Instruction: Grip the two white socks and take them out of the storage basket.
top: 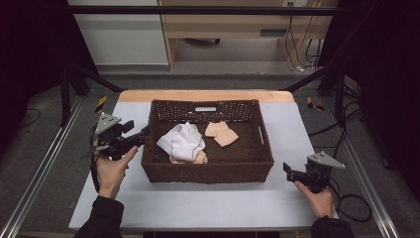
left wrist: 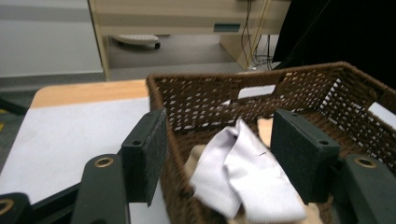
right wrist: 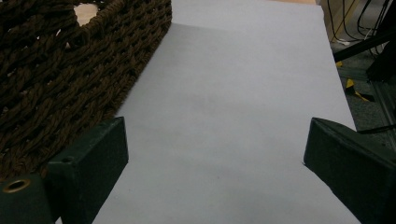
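My left gripper [top: 143, 135], jaws released w/ nothing btwn, faces the white cloth [top: 181, 141] at frame center, its long axis running upper-right to lower-left in the basket [top: 208, 171].

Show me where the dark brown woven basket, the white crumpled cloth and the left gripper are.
dark brown woven basket [top: 208, 171]: high view, on its near outer wall.
white crumpled cloth [top: 181, 141]: high view, on the middle of its folds.
left gripper [top: 145, 133]: high view, midway between its fingertips.

The wicker basket [top: 208, 144] is seen from above and, close up, from either side in both gripper views [left wrist: 261, 93] [right wrist: 70, 70].
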The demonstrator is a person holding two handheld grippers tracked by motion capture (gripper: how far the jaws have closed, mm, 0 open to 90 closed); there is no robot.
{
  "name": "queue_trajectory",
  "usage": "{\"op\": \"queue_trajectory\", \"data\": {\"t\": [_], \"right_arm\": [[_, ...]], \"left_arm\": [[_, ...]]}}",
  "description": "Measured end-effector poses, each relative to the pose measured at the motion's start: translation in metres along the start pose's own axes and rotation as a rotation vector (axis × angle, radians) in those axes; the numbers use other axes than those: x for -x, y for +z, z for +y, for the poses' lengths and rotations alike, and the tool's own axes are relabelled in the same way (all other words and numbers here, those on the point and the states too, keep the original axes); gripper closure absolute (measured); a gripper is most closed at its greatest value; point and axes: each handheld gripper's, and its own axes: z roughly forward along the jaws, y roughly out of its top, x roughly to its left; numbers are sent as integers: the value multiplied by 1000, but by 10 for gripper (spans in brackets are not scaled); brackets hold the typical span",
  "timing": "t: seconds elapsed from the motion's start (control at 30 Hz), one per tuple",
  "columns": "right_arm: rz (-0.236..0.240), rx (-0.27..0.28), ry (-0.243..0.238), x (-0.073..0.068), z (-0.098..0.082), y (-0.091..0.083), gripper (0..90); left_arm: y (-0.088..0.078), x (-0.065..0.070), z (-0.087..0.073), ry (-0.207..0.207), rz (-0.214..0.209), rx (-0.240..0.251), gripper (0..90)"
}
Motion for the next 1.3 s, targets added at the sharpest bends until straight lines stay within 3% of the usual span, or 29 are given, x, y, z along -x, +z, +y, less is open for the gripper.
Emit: {"op": "queue_trajectory", "data": {"t": [0.23,0.53,0.93,1.2,1.3], "right_arm": [[-4,3,-6,0,0,1,66],[-6,3,-13,1,1,1,64],[-12,0,-12,1,1,1,65],[-17,3,-15,2,1,1,67],[-20,5,-16,2,1,0,67]], "left_arm": [[22,24,12,48,-11,-18,361],[47,40,20,85,-11,-24,365],[80,48,15,117,-1,-74,369],[103,49,9,110,9,-89,369],[111,50,5,130,19,-117,372]]}}
